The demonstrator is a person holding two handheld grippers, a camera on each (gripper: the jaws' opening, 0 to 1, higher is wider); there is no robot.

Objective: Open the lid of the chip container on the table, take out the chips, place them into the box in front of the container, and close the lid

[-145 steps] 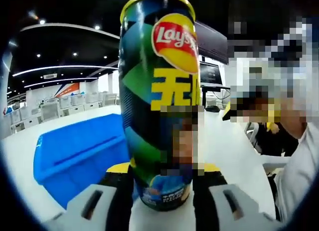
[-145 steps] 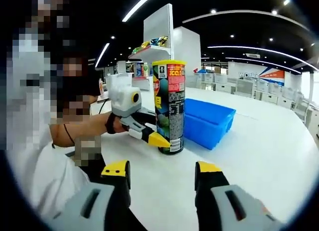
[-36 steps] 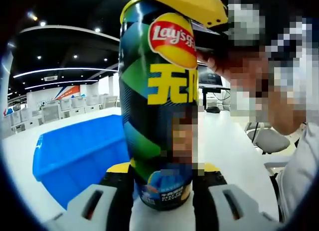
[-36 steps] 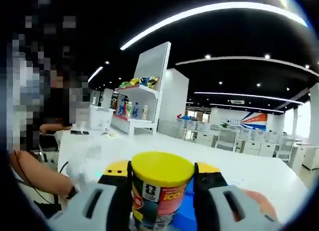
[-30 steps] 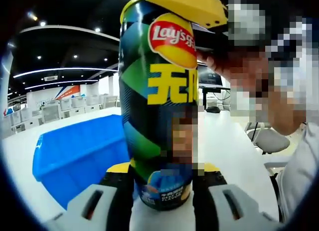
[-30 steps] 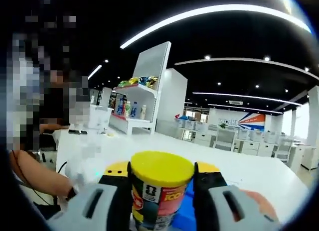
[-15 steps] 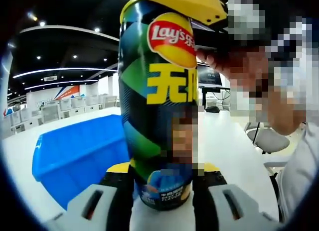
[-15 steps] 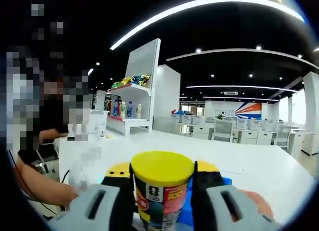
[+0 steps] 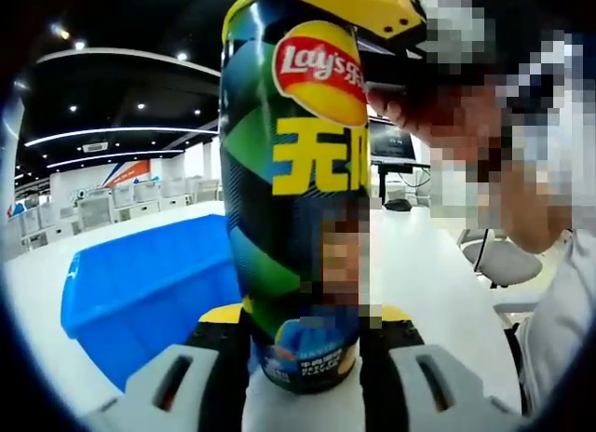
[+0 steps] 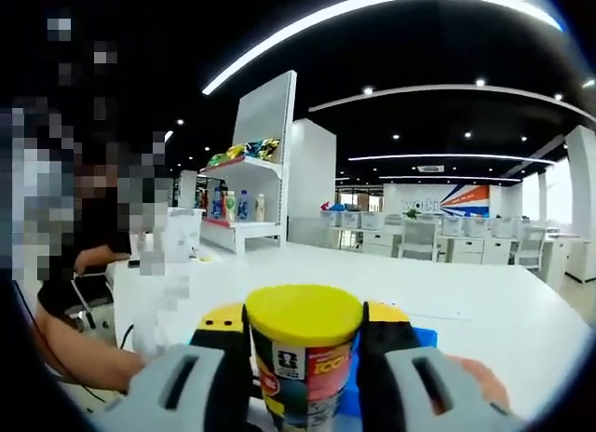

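The left gripper [image 9: 303, 344] clamps the base of the upright chip container [image 9: 293, 171] on the white counter [image 9: 419, 274], beside the blue box [image 9: 140, 292]. The right gripper [image 10: 303, 344] grips its yellow lid [image 10: 303, 313].

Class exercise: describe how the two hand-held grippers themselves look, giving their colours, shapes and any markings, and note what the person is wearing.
The left hand-held gripper has pale grey finger bodies, each with a dark slot, then black jaw sections tipped in yellow. The right hand-held gripper is built the same way: grey slotted bodies, black jaws, yellow tips. No cables or printed markings can be made out on either. The person's sleeve is white.
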